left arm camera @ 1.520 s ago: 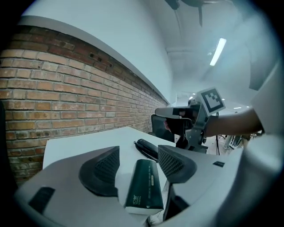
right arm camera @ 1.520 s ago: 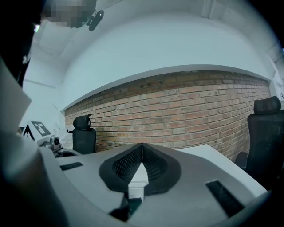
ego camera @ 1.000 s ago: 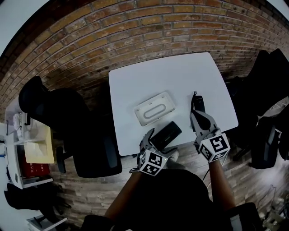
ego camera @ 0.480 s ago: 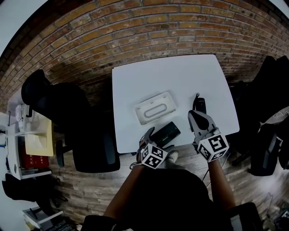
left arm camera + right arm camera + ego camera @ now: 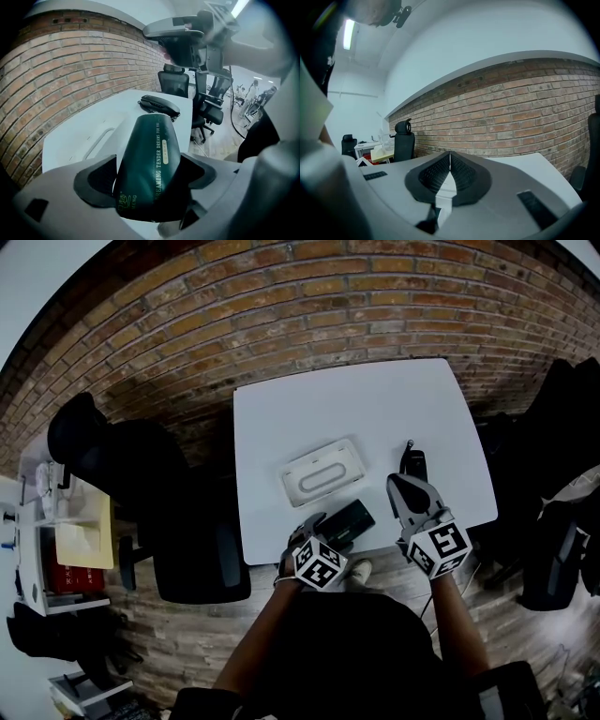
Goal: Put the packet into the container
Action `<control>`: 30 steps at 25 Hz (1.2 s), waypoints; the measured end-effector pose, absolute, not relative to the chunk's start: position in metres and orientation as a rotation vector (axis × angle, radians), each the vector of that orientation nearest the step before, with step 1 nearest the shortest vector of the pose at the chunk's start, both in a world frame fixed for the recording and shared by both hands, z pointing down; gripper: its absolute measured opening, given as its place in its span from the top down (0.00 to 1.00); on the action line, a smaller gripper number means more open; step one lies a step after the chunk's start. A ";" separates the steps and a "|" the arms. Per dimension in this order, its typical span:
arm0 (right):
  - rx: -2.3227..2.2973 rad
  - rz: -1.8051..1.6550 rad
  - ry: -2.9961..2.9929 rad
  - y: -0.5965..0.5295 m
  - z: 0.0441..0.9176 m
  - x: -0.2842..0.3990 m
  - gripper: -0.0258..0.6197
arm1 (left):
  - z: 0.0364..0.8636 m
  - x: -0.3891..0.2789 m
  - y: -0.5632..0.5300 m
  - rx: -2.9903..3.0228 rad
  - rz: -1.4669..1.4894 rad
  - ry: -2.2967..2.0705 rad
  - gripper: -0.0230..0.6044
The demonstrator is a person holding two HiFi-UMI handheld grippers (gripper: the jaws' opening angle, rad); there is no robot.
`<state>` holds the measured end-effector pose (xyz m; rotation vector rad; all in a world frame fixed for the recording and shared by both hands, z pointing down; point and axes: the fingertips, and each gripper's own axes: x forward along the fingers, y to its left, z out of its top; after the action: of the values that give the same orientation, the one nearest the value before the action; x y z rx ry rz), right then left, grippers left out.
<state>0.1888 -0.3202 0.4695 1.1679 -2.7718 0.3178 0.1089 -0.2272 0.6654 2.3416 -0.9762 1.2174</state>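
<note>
A dark green packet [image 5: 345, 522] lies on the white table [image 5: 375, 399] near its front edge. My left gripper [image 5: 333, 532] reaches over that edge with the packet [image 5: 150, 159] between its jaws; they are closing, and both pads meet the packet's sides. The container, a shallow white tray [image 5: 322, 472], lies just beyond the packet, and shows in the left gripper view as a pale tray [image 5: 101, 138]. My right gripper [image 5: 399, 484] hovers at the front right of the table, shut and holding nothing, its pads pressed together [image 5: 450, 154].
A black handheld device [image 5: 412, 462] lies just beyond the right gripper and shows past the packet [image 5: 159, 105]. A black office chair [image 5: 178, 549] stands left of the table, dark chairs [image 5: 562, 427] to its right. A brick wall [image 5: 309, 306] runs behind.
The left gripper's jaws have drawn in round the packet, which still lies on the table. The right gripper has hardly moved.
</note>
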 end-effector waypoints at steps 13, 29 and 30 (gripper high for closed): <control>1.168 0.330 -2.784 -0.331 0.471 0.185 0.95 | 0.646 0.102 -0.230 2.345 1.262 -0.882 0.34; 1.247 0.325 -2.790 -0.341 0.464 0.172 0.95 | 0.587 0.073 -0.277 2.497 1.355 -0.885 0.34; 1.254 0.324 -2.788 -0.342 0.464 0.171 0.95 | 0.585 0.071 -0.282 2.506 1.366 -0.883 0.34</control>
<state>0.1713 -0.3419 0.4640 1.2541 -2.7877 0.3244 0.0710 -0.2816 0.5845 2.5060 -0.8825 1.3663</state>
